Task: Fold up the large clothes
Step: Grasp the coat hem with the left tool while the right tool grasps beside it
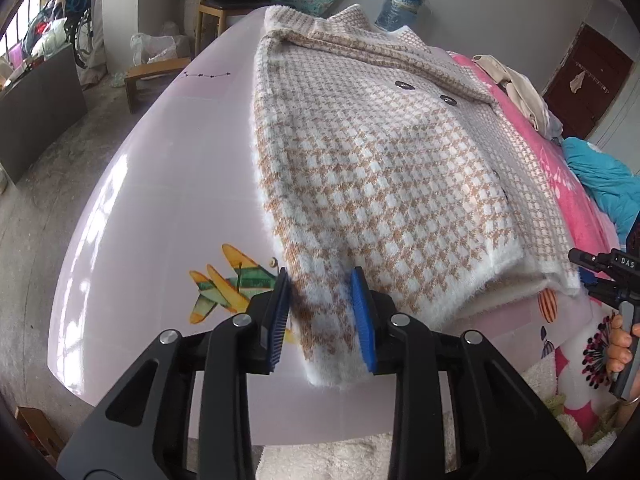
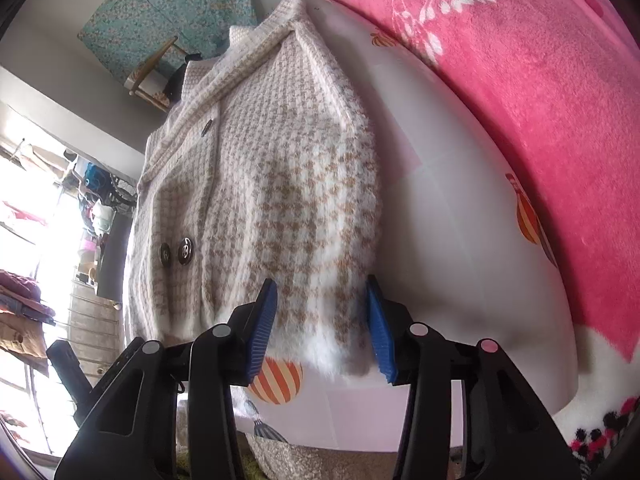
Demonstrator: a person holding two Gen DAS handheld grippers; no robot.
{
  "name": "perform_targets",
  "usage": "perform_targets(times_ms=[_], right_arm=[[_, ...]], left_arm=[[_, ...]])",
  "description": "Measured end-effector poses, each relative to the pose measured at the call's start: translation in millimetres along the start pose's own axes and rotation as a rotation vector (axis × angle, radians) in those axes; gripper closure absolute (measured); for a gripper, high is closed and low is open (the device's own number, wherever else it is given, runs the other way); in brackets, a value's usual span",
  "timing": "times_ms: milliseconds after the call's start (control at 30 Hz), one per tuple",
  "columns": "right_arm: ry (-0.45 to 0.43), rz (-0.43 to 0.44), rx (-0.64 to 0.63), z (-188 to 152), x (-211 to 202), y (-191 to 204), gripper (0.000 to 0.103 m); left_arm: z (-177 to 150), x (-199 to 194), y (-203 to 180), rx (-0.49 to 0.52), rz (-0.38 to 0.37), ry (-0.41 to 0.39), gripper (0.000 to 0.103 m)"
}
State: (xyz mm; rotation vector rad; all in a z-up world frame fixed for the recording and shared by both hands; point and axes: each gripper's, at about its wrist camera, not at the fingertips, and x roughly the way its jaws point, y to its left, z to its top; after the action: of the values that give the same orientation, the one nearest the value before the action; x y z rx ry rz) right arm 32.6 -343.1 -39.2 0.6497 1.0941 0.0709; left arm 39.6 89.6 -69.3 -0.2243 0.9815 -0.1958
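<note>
Pale lilac and glossy, the surface (image 1: 152, 200) carries a printed aeroplane (image 1: 224, 284) near its front edge and striped balloon prints (image 2: 278, 380) toward the right.

On it lies the coat (image 1: 360, 168), a fuzzy knit in a tan-and-white houndstooth check with dark buttons (image 1: 404, 86), spread flat with its collar at the far end and its white-trimmed hem toward the cameras.

The left tongs (image 1: 324, 320) are narrowed around the coat's near left corner: the checked cloth fills the gap between the two blue pads and the right pad presses into the pile, though whether the left pad bears on the cloth cannot be told.

The right tongs (image 2: 322, 330) stand wider, straddling the coat's near right hem; the fluffy white edge sits between the pads, and the view does not settle whether they pinch it or only flank it.

In the left wrist view the other tool shows at the far right, gripped by a hand (image 1: 618, 344) just beside the hem.

Beyond the coat, a pink blanket (image 2: 520, 100) with white leaf prints runs along the right side of the surface, with a teal garment (image 1: 604, 184) and a beige heap of cloth lying on it.

Farther back stand a wooden chair (image 1: 224, 8), a low wooden stool (image 1: 152, 76) and a teal patterned cloth (image 2: 160, 12) hung on the wall.
</note>
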Motion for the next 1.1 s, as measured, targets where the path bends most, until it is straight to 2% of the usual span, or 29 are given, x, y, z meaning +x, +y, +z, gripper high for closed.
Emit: perform_targets(times_ms=[133,300,367,533,767,1000,1100], right_arm=[[0.014,0.013,0.004,-7,0,-7,0.064],[0.017,0.062,0.026,5,13,-4,0.070],[0.017,0.059,0.002,6,17,1,0.076],[0.023,0.045,-0.043,10,18,5,0.084],[0.026,0.083,-0.036,13,15,-2,0.082],[0.044,0.121,-0.042,15,12,-13,0.075],[0.050,0.151,-0.029,16,13,-19,0.074]], left_arm=[[-4,1,9,-0.041,-0.034,0.023,0.074],[2,5,3,-0.049,-0.010,0.002,0.074],[2,6,3,-0.060,-0.007,-0.008,0.074],[1,5,-1,-0.065,0.016,-0.036,0.075],[8,4,-5,-0.048,0.040,0.006,0.075],[13,10,6,-0.120,-0.013,0.067,0.072],[14,11,6,-0.136,-0.034,0.073,0.066]])
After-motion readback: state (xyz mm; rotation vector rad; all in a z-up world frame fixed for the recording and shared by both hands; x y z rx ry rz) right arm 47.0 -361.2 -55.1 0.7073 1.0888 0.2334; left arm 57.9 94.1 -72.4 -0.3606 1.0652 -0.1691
